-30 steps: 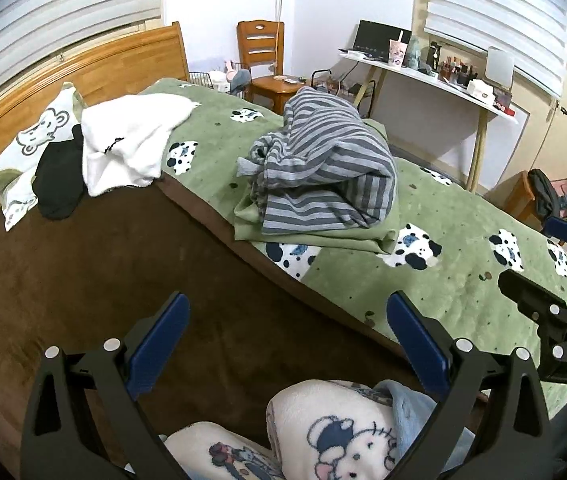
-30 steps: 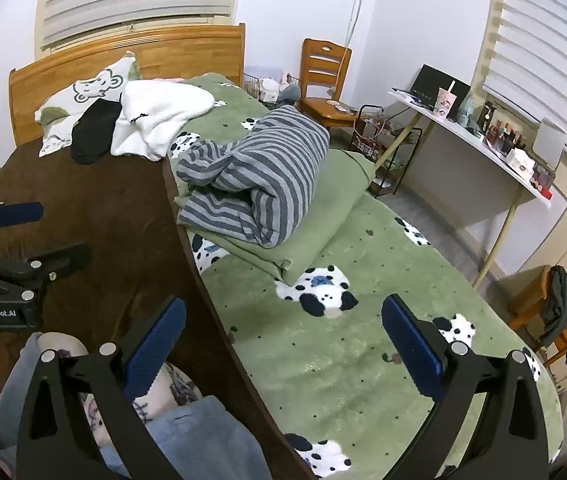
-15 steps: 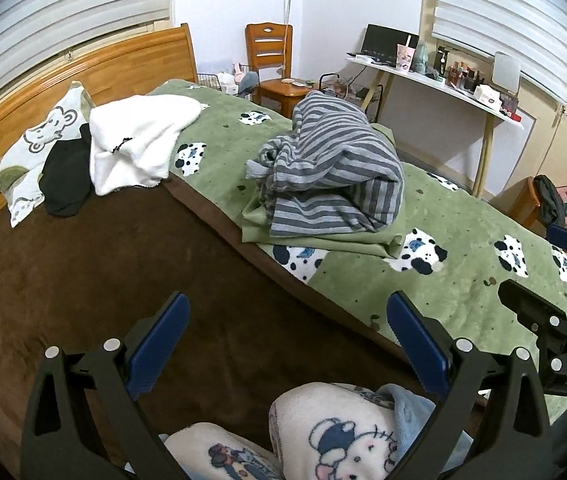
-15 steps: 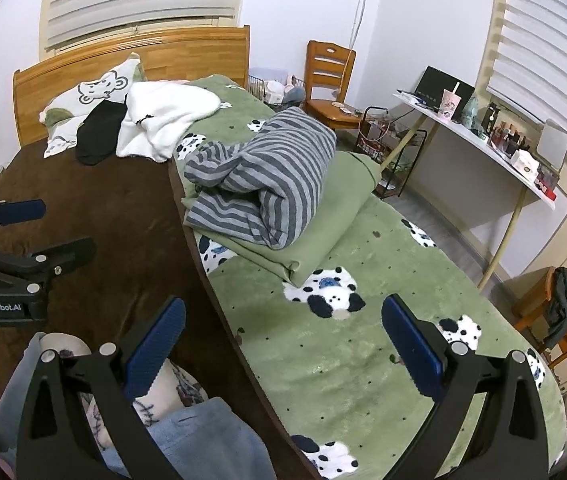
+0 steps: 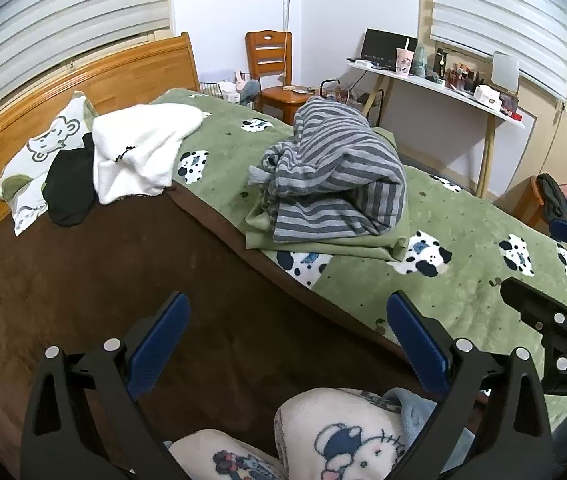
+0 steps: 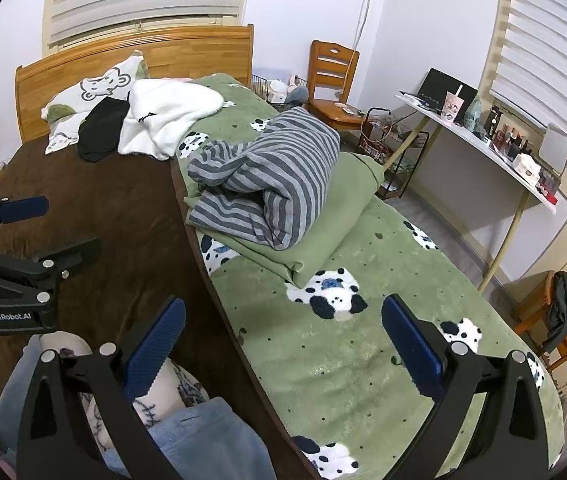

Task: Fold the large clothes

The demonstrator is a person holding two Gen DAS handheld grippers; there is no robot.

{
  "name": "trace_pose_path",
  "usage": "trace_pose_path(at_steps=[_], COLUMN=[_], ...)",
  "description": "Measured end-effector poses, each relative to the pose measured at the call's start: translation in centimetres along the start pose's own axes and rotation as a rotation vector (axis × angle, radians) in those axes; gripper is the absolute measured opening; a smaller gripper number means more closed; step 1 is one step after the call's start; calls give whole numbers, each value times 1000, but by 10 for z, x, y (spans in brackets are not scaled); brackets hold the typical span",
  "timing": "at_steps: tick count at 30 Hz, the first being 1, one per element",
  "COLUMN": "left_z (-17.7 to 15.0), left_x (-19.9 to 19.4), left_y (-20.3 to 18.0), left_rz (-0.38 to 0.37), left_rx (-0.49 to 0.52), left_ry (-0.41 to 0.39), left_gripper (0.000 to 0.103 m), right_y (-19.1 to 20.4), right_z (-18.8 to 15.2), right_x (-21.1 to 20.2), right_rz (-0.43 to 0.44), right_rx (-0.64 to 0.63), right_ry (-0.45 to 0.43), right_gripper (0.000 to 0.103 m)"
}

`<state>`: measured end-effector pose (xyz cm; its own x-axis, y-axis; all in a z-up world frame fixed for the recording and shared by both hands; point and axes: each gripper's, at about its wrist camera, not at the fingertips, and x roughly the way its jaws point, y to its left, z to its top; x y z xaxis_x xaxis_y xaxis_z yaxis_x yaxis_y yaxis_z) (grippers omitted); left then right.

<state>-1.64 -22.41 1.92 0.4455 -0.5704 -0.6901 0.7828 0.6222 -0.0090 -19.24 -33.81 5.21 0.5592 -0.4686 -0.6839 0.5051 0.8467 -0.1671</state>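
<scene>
A folded grey striped garment [image 5: 335,184] [image 6: 271,188] lies on a folded green garment [image 5: 363,240] [image 6: 335,216] on the bed's green spotted blanket [image 5: 463,280] [image 6: 343,340]. A white fleece garment [image 5: 139,152] [image 6: 163,116] and a black one [image 5: 69,188] [image 6: 101,128] lie crumpled near the pillow. My left gripper [image 5: 287,344] is open and empty over the brown sheet [image 5: 103,280], well short of the clothes. My right gripper [image 6: 283,344] is open and empty over the blanket's edge. Each gripper also shows in the other's view, the right one [image 5: 543,276] and the left one [image 6: 59,228].
A wooden headboard [image 5: 83,80] and a printed pillow [image 5: 43,152] are at the far end. A wooden chair [image 5: 275,76] and a cluttered white desk [image 5: 443,84] stand to the right of the bed. The person's patterned knees [image 5: 343,440] are at the bottom.
Both grippers have drawn back and tilted up slightly, so the bed and clothes sit a little lower and farther in view. Nothing was grasped or released.
</scene>
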Motion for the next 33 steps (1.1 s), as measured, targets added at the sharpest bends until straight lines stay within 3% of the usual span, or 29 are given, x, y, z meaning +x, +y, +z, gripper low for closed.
trace_pose_path(at_steps=[33], left_z=[-1], left_x=[11], left_y=[-4], left_rz=[-11], left_rx=[-22], left_ry=[43], left_gripper=[96], right_y=[2], right_z=[-3], right_x=[3], right_rz=[6], right_rx=[-8], right_ry=[13], right_gripper=[97])
